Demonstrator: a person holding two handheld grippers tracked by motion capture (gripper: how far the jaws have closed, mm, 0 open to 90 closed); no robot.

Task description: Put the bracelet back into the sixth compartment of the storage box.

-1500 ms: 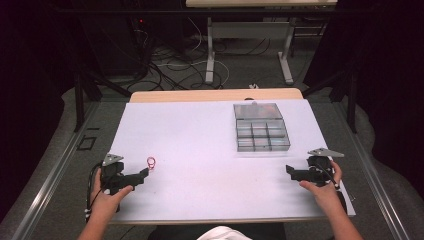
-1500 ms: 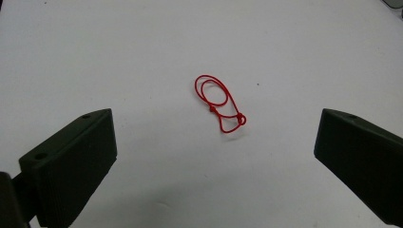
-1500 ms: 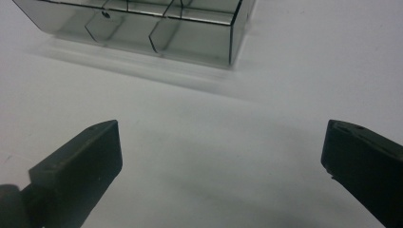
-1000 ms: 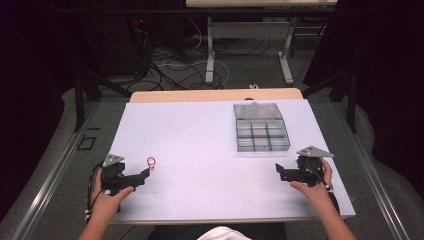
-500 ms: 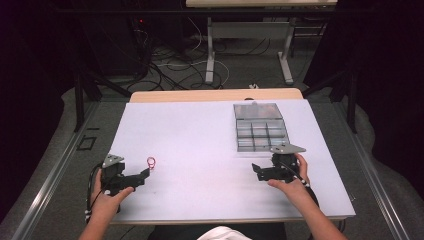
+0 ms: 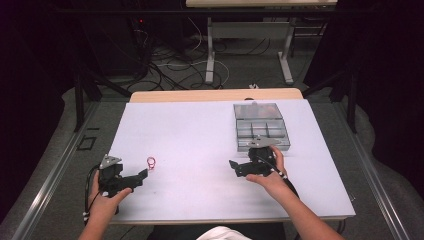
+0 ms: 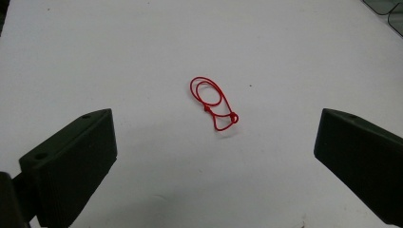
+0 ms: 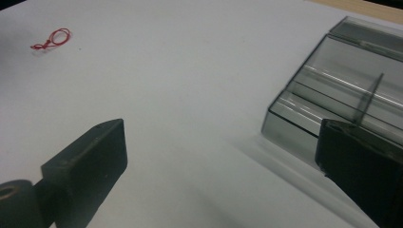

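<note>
Red string's (image 7: 214,102) knotted double loop is resolved in left gripper view; both tools (image 7: 214,161) (image 8: 223,156) held wide, empty.

Dark room, grey floor (image 6: 60,150), tangled cables (image 6: 170,60)

left gripper (image 6: 142,173) fingers apart, right gripper (image 6: 233,165) likewise

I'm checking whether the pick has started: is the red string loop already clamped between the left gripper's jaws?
No: the red string loop lies free on the white table, ahead of the open left gripper.
</note>
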